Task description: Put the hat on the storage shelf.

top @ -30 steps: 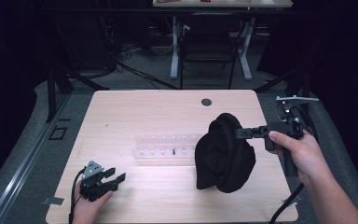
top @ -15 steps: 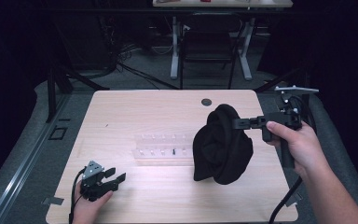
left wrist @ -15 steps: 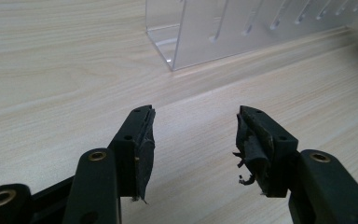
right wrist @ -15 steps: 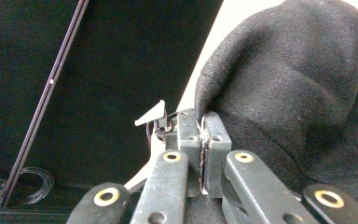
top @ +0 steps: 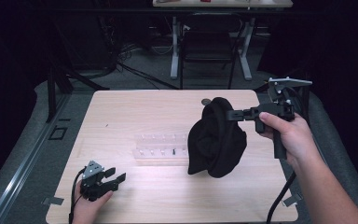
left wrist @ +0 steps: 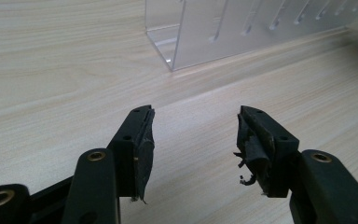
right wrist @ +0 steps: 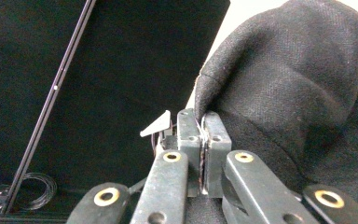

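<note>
One black cloth [top: 216, 140], soft, light and limp, hangs at centre right of the high view above the bench [top: 135, 112], pinched at its top fold by the clenched right claw [top: 233, 114]; the left claw [top: 114, 179] rests released at lower left.

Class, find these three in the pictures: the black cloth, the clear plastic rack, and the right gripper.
black cloth [top: 216, 144], high view, middle of the hanging bundle.
clear plastic rack [top: 161, 148], high view, centre of its slotted top.
right gripper [top: 230, 114], high view, at its closed fingertips pinching the cloth's upper edge.
</note>
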`<state>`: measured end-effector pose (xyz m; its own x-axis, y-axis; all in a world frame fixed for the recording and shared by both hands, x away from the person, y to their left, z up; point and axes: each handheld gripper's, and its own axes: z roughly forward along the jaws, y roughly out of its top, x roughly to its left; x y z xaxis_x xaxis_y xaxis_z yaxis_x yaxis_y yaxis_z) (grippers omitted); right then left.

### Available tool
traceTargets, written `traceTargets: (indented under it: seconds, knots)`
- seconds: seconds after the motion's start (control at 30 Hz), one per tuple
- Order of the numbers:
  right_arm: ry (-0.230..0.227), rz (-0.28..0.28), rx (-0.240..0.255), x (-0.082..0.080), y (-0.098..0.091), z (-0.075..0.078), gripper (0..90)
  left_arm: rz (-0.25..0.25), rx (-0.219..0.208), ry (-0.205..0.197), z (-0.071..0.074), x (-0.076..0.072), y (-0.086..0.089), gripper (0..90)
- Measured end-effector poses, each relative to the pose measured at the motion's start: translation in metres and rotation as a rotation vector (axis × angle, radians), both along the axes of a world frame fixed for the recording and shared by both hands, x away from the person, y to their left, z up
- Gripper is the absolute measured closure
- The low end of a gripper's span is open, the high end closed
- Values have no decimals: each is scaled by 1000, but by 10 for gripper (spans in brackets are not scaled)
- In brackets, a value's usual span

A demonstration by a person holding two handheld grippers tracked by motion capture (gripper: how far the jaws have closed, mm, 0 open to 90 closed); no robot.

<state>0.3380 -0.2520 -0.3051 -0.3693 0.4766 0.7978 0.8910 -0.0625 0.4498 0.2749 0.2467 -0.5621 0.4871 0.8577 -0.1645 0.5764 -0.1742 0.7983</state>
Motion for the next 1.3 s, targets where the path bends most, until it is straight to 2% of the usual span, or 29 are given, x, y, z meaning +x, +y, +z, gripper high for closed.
traceTargets:
  seconds: [0.47, 0.93, 1.3]
  knots:
    - [-13, -5, -3, 18, 17, 3, 887, -1, -1, -1, 0, 1, 1, 449]
    - [-12, -13, 3, 38, 43, -2, 886, -2, -4, -1, 1, 1, 2, 450]
    - [-15, 1, 2, 50, 55, -4, 886, -3, -6, -2, 1, 1, 3, 450]
